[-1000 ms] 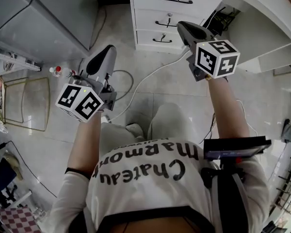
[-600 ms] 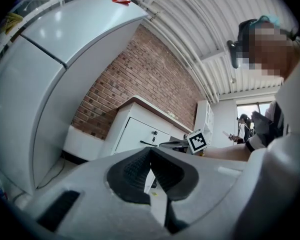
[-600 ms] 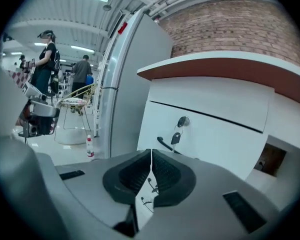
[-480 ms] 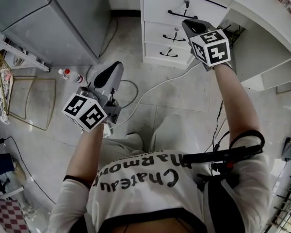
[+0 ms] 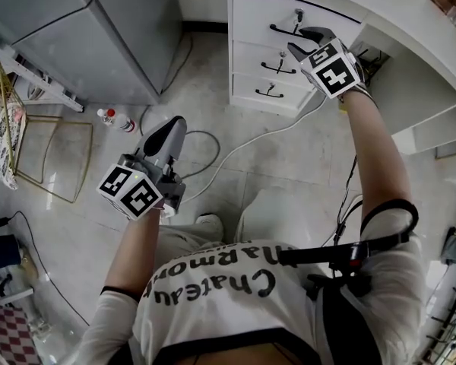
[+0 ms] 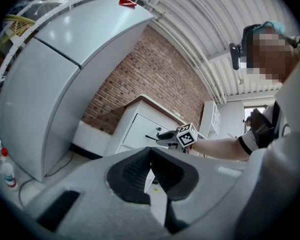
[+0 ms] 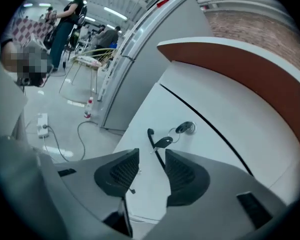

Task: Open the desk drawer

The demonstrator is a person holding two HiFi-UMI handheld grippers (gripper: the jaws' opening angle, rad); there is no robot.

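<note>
Pale tiled floor point(image 5: 289, 158) fills the downward head view, with a tall grey metal refrigerator point(image 5: 99, 29) at the far left and a white desk point(image 5: 410, 44) with a curved top at the far right. A stack of three white drawers point(image 5: 251, 55) sits in the desk's left end. Its top white drawer point(image 5: 254, 14), the likely target, is fully closed with its front flush. That drawer carries a thin black curved bar handle point(image 5: 283, 30), and close by it a small round lock point(image 7: 186, 128) with a dark key point(image 7: 163, 142) hanging from it. The person's right gripper point(image 5: 308, 41) reaches out to that handle, rolled so its jaws sit either side of the bar. The jaws have just been opening and stand spread. The handle shows in the gap with no pad pressing on it, seemingly ready for a closing grip and a pull. The left gripper point(image 5: 167, 131) hangs over the floor near the person's body, jaws pressed together on nothing, apparently kept clear because this step needs only one hand.
</note>
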